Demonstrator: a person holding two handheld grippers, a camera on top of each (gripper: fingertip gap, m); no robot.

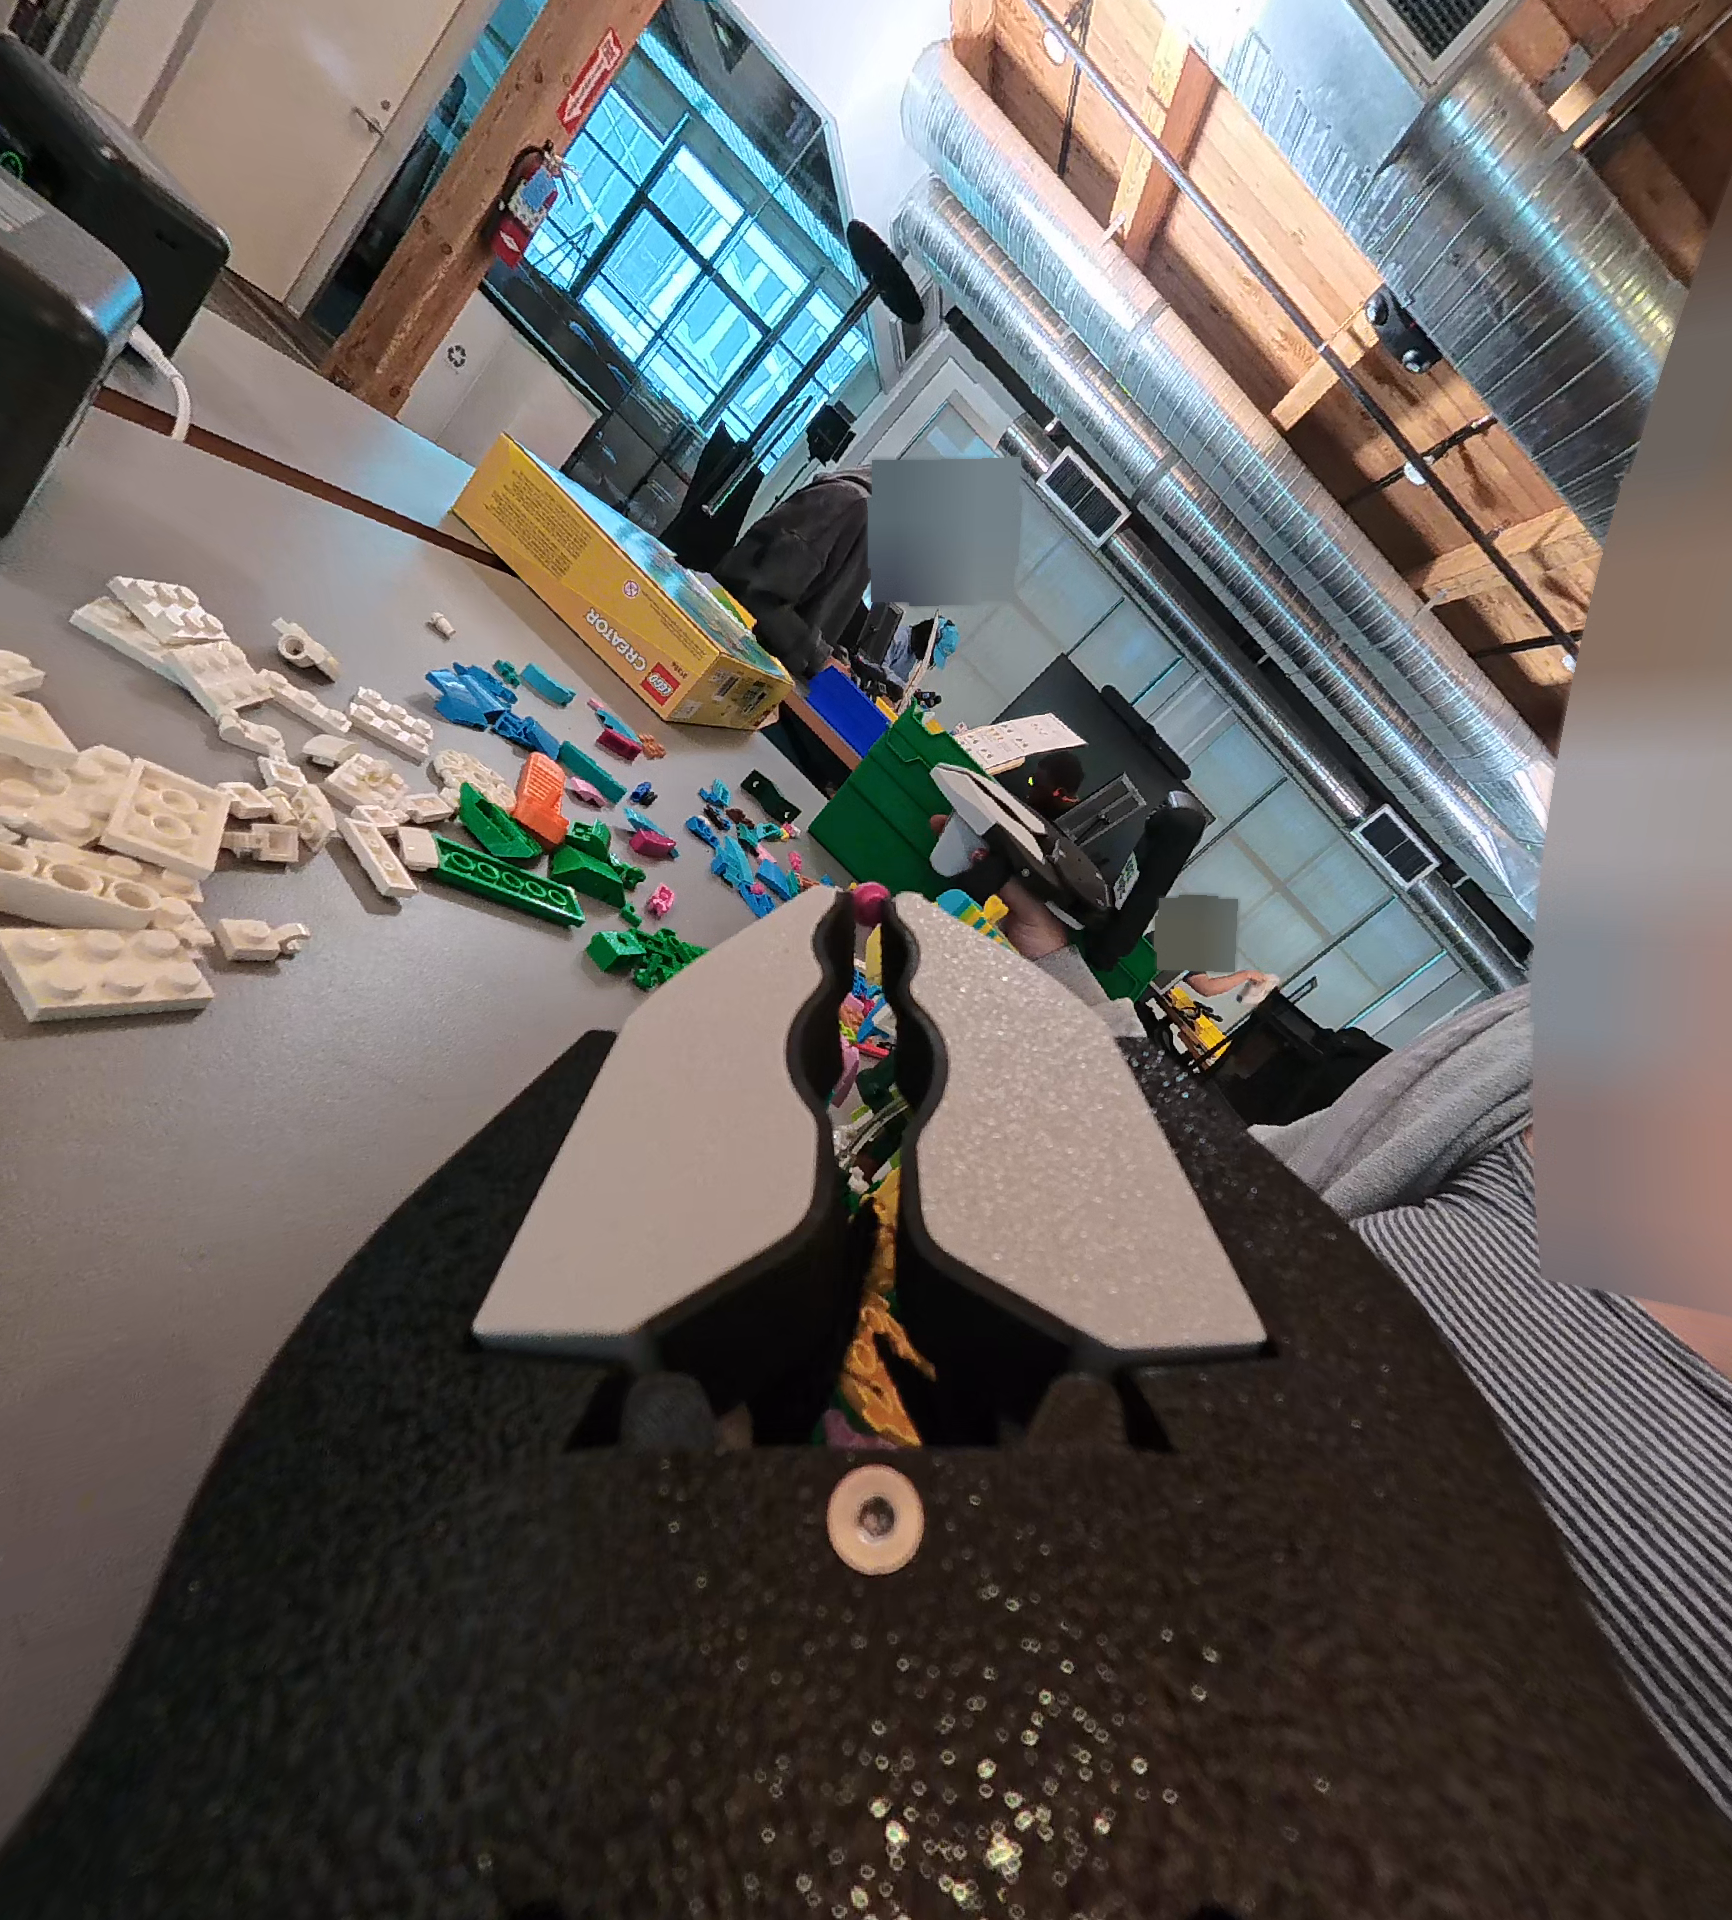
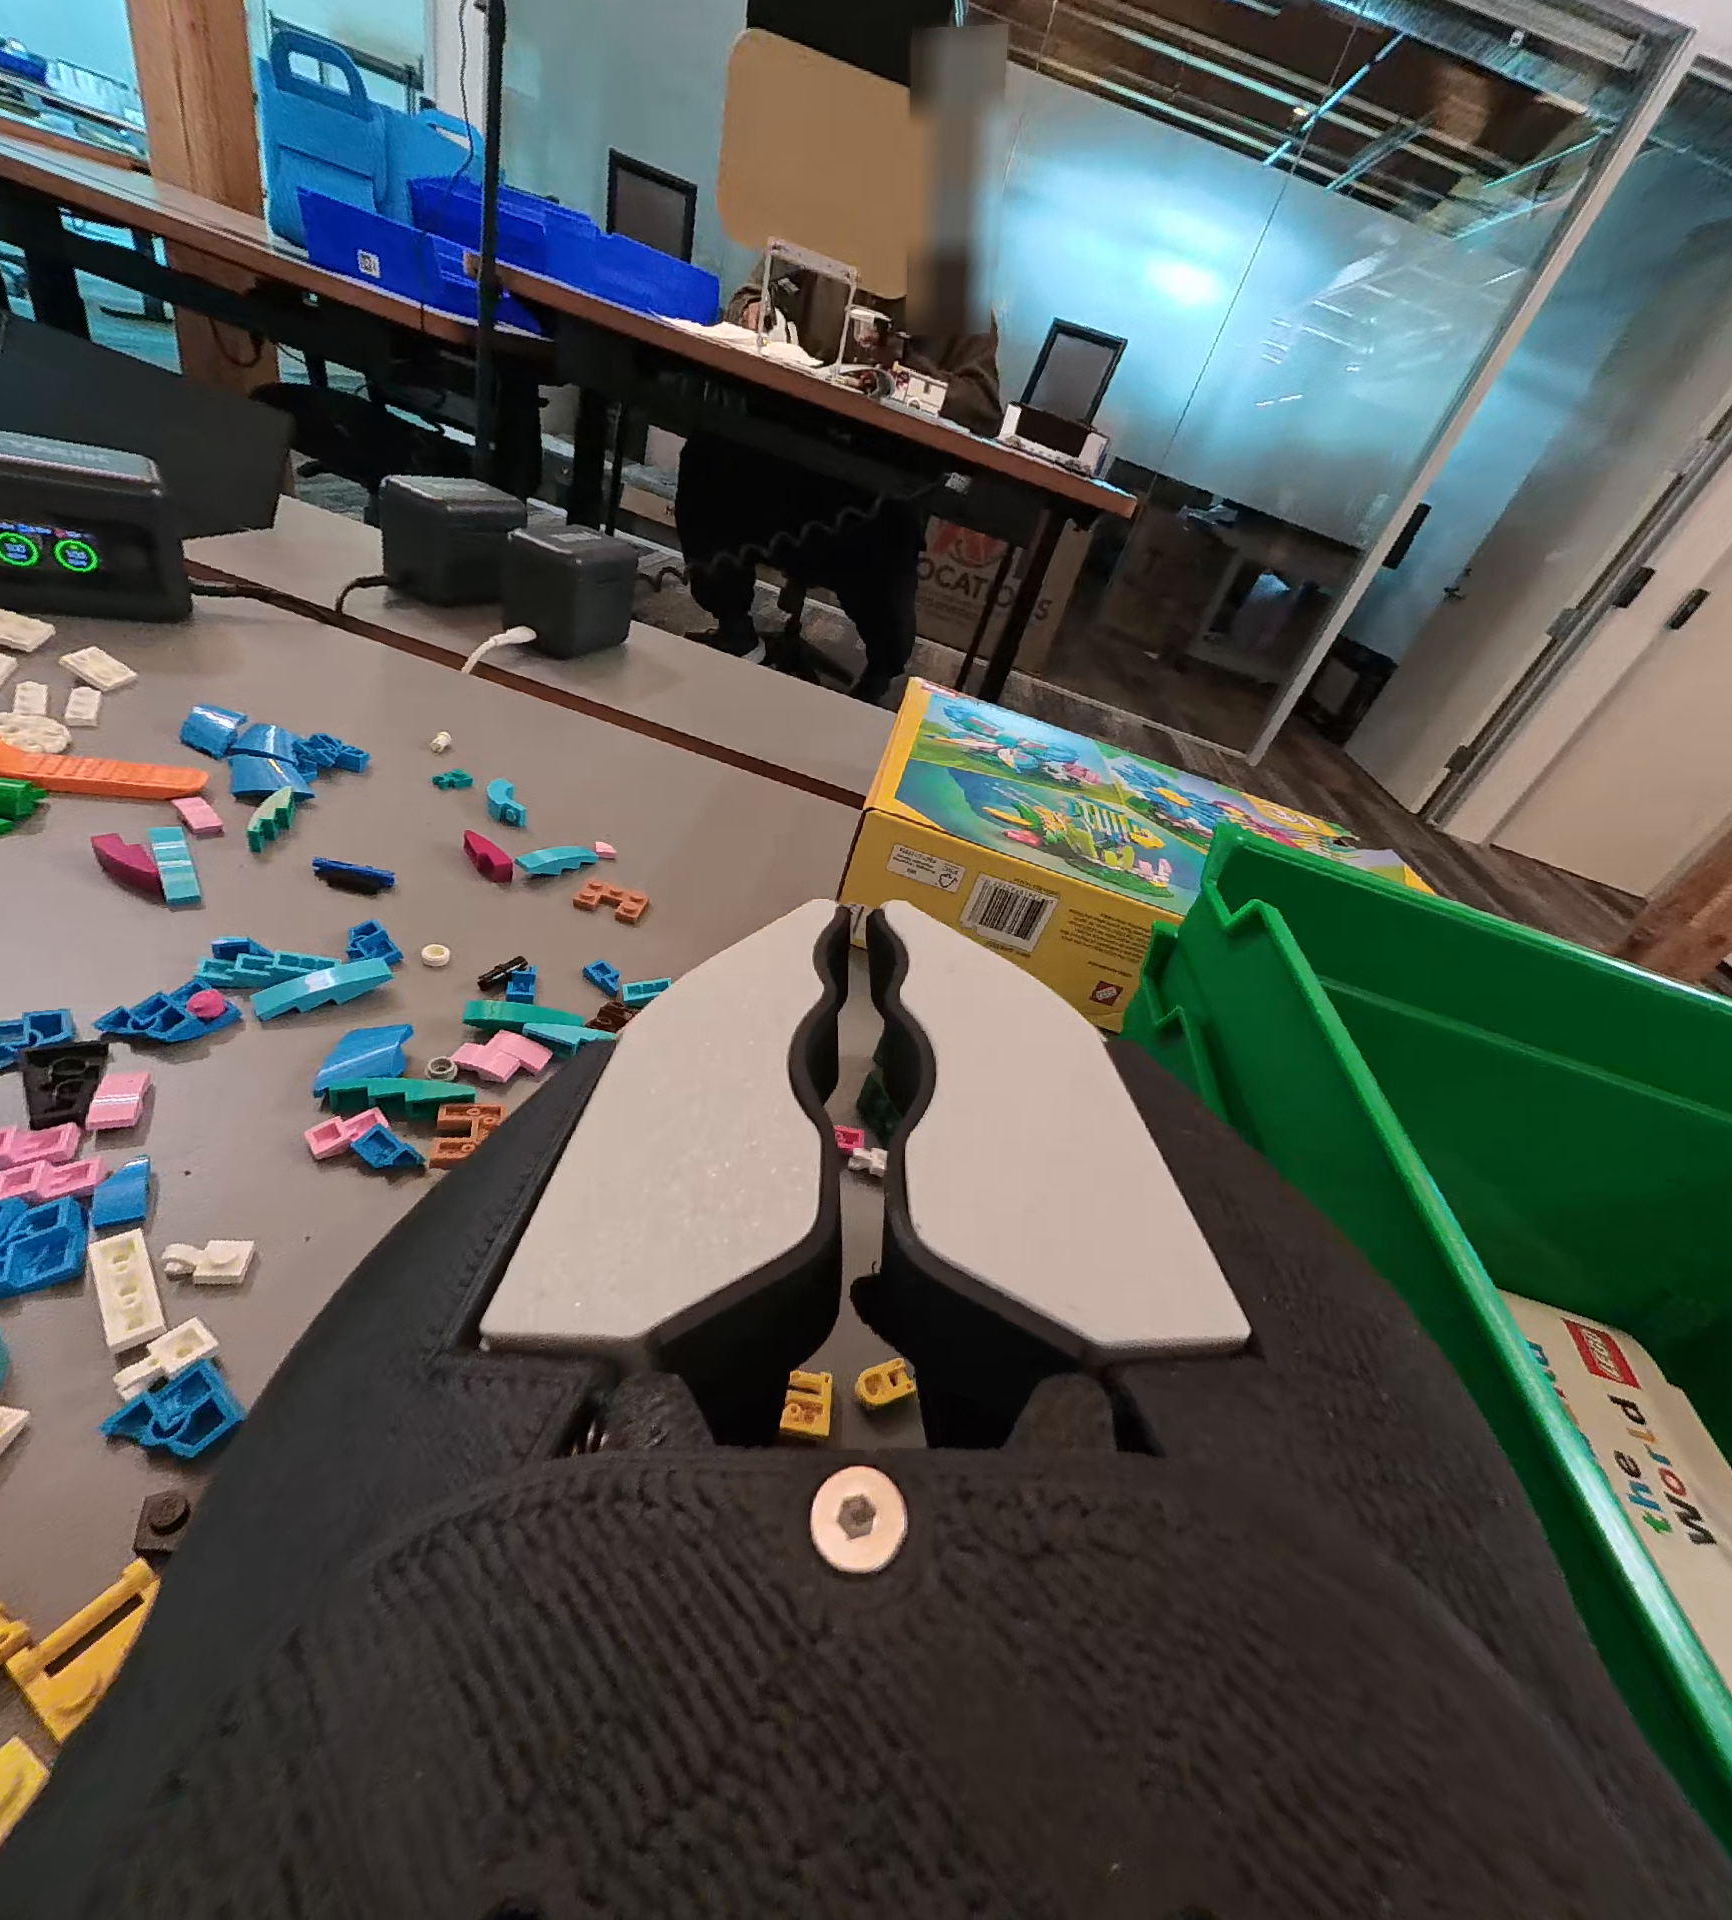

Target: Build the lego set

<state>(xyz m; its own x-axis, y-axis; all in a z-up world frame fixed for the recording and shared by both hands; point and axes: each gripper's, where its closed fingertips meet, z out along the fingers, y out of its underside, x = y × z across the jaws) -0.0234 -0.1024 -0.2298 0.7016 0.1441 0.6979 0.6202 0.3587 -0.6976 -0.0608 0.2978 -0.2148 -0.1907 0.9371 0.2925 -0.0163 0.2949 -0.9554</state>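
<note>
My left gripper (image 1: 872, 916) is tilted and raised above the grey table (image 1: 342, 1039). It is shut on a small round magenta piece (image 1: 870, 900) pinched at its tips. Loose Lego lies on the table: white plates (image 1: 93, 821), green pieces (image 1: 529, 862) and blue and teal pieces (image 1: 488, 696). My right gripper (image 2: 857, 920) is shut with nothing between its fingers, low over the table near the box. It also shows in the left wrist view (image 1: 1007, 842). Blue pieces (image 2: 10, 1247), yellow pieces (image 2: 20, 1652) and an orange brick separator (image 2: 62, 769) lie to its left. Two small yellow pieces (image 2: 846, 1392) lie under it.
The yellow Lego box (image 2: 1028, 831) lies at the table's far edge. A green bin (image 2: 1464, 1091) holding a booklet (image 2: 1651, 1475) stands at the right. Black power units (image 2: 51, 520) sit at the back left. A person sits at another table behind. There is about 40 centimetres between the tips of the two grippers.
</note>
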